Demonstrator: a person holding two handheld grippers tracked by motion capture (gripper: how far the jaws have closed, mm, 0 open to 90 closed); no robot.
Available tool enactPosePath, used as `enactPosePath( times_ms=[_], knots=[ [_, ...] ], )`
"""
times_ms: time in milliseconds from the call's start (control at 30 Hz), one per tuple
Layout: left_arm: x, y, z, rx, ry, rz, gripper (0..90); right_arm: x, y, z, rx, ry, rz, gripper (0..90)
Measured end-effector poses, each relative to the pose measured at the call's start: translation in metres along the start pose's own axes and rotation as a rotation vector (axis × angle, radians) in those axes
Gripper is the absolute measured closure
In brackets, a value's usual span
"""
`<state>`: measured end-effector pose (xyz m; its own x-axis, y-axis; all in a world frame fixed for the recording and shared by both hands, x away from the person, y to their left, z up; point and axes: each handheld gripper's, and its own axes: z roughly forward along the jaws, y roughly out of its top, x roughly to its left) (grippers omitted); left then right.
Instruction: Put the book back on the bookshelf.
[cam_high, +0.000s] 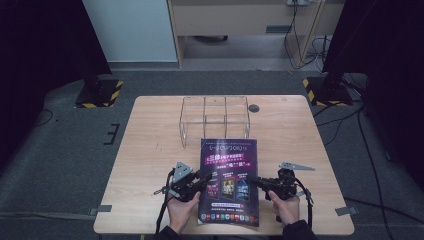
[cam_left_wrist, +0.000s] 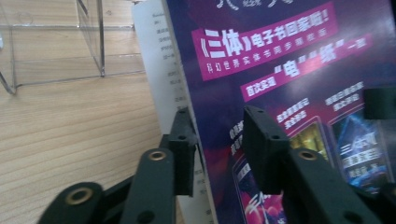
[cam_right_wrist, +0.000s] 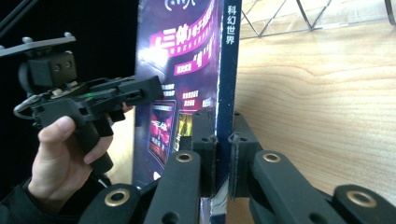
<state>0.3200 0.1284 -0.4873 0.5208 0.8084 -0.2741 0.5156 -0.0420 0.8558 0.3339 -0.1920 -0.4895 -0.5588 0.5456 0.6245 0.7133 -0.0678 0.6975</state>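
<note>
Meanwhile the right gripper (cam_right_wrist: 223, 140) is clamping the magazine (cam_high: 229, 170) by its spine; the left gripper (cam_left_wrist: 219, 140) is straddling its open edge, jaws apart.

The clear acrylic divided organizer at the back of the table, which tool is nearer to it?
Left, slightly. The left tool is below the organizer's left half; the right tool is out past its right end.
</note>
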Motion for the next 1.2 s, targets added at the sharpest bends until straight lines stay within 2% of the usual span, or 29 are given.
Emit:
enactPosePath(
  times_ms=[333,433,500,633,667,700,867,933,967,1033,1200],
  knots=[
    [0.008,-0.003,0.002,0.052,0.013,0.010,47.6,0.012,0.004,-0.002,-0.002,-0.009,-0.068,84.5],
    [0.013,-0.004,-0.003,0.044,0.015,0.004,47.0,0.015,0.004,-0.003,-0.002,-0.016,-0.088,84.5],
    [0.019,-0.003,-0.010,0.036,0.030,0.000,43.1,0.017,0.004,-0.004,-0.001,-0.042,-0.100,84.5],
    [0.027,-0.005,-0.016,0.054,0.060,-0.009,35.8,0.019,0.007,-0.006,-0.014,-0.031,-0.102,84.5],
    [0.032,-0.007,-0.018,0.072,0.070,-0.016,35.8,0.021,0.008,-0.007,-0.021,-0.030,-0.109,84.5],
    [0.039,-0.011,-0.022,0.096,0.095,-0.029,31.1,0.026,0.010,-0.008,-0.033,-0.036,-0.123,84.5],
    [0.058,-0.020,-0.033,0.126,0.180,-0.028,27.4,0.034,0.013,-0.010,-0.054,-0.051,-0.145,84.5],
    [0.063,-0.022,-0.036,0.137,0.209,-0.014,27.0,0.038,0.016,-0.012,-0.062,-0.047,-0.149,84.5],
    [0.063,-0.022,-0.036,0.137,0.209,-0.014,26.9,0.039,0.017,-0.012,-0.068,-0.050,-0.159,84.5],
    [0.068,-0.026,-0.038,0.167,0.239,0.013,25.9,0.042,0.020,-0.014,-0.079,-0.057,-0.174,84.6],
    [0.075,-0.030,-0.039,0.182,0.319,0.071,22.8,0.049,0.028,-0.018,-0.114,-0.069,-0.196,84.5]
  ],
)
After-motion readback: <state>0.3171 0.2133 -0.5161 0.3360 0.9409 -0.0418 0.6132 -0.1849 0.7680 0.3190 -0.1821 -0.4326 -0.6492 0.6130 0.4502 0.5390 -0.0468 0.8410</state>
